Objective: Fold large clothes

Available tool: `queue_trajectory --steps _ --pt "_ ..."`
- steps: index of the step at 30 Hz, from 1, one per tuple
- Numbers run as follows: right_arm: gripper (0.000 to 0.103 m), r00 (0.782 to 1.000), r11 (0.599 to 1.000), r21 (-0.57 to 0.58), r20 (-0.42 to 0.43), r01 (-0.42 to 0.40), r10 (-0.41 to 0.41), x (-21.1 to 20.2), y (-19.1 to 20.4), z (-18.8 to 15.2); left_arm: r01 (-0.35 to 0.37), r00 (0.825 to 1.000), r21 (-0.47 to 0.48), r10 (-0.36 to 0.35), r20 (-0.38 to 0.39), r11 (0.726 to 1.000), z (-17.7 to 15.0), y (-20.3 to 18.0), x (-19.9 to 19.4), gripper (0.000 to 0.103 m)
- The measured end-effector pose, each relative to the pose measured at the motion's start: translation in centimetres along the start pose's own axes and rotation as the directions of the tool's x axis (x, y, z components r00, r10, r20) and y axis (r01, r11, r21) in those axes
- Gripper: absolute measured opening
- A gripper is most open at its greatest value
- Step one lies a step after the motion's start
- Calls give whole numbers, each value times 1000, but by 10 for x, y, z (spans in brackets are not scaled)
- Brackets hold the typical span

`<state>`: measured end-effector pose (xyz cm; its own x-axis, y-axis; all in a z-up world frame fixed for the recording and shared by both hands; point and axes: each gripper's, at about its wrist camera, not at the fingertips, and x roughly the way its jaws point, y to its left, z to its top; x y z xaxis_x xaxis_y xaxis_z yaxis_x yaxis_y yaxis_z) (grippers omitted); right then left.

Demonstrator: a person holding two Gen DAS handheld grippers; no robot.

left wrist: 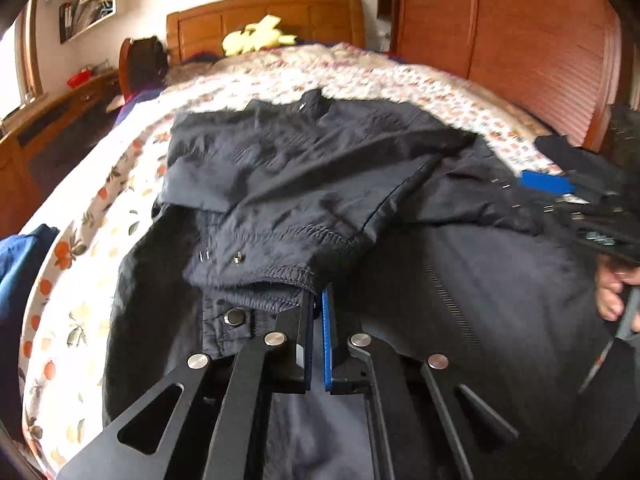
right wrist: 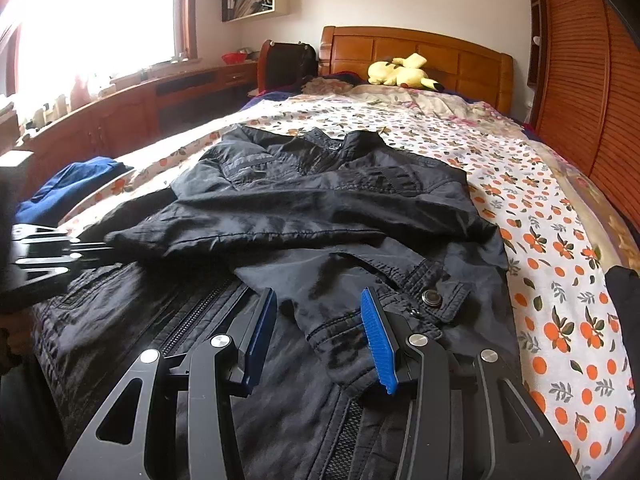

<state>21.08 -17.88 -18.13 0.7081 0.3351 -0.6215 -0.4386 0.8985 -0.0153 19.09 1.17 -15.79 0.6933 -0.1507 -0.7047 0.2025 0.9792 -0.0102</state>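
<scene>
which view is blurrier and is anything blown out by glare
Left wrist view: smeared by motion, worst at the right gripper and the bedspread edge; no glare. Right wrist view: sharp on the black jacket, but the window is blown out white; both bend straight lines, fisheye.

The jacket [right wrist: 320, 208] is seen in black, with dark metal snaps. The bedsheet [right wrist: 560, 280] is patterned in white with orange fruit and green leaves. Blue pads are carried on the black right hand-held gripper [right wrist: 320, 336]. A blue garment [right wrist: 72, 188] is shown at the bed's edge, a yellow plush toy [right wrist: 400, 72] against the orange-brown wooden headboard [right wrist: 460, 56].
</scene>
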Motion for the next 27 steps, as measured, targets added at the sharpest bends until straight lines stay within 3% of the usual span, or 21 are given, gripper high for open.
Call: queue_trajectory --steps 11,15,16,18,20,22,24,25,27 --pt "42 1000 1000 0 -4 2 -2 0 -1 0 7 1000 15 -8 28 1000 -1 -21 -16 4" --pt "42 1000 1000 -1 -5 1 -1 0 1 0 11 1000 -1 -11 25 1000 -5 -18 -15 9" --pt "42 1000 1000 -2 -5 0 0 -1 1 0 12 1000 -8 -12 28 1000 -7 -16 -17 15" --pt "42 1000 1000 -3 -5 -2 2 0 2 -1 4 999 -16 -3 44 1000 -10 -14 -21 36" --pt "42 1000 1000 -5 -6 -2 2 0 3 -1 -13 998 -19 14 64 1000 -13 -12 -27 62" --pt "42 1000 1000 -7 -8 -3 3 1 5 -2 -25 997 -24 26 77 999 -16 -9 -32 73" --pt "42 1000 1000 -10 -13 -2 2 2 6 -2 -41 995 -37 44 90 998 -17 -6 -38 94" --pt "42 1000 1000 -12 -14 -3 3 3 7 -2 -50 993 -46 54 107 998 -18 -3 -42 101" --pt "42 1000 1000 -14 -18 -4 4 4 8 -3 -49 991 -62 56 123 997 -21 4 -48 101"
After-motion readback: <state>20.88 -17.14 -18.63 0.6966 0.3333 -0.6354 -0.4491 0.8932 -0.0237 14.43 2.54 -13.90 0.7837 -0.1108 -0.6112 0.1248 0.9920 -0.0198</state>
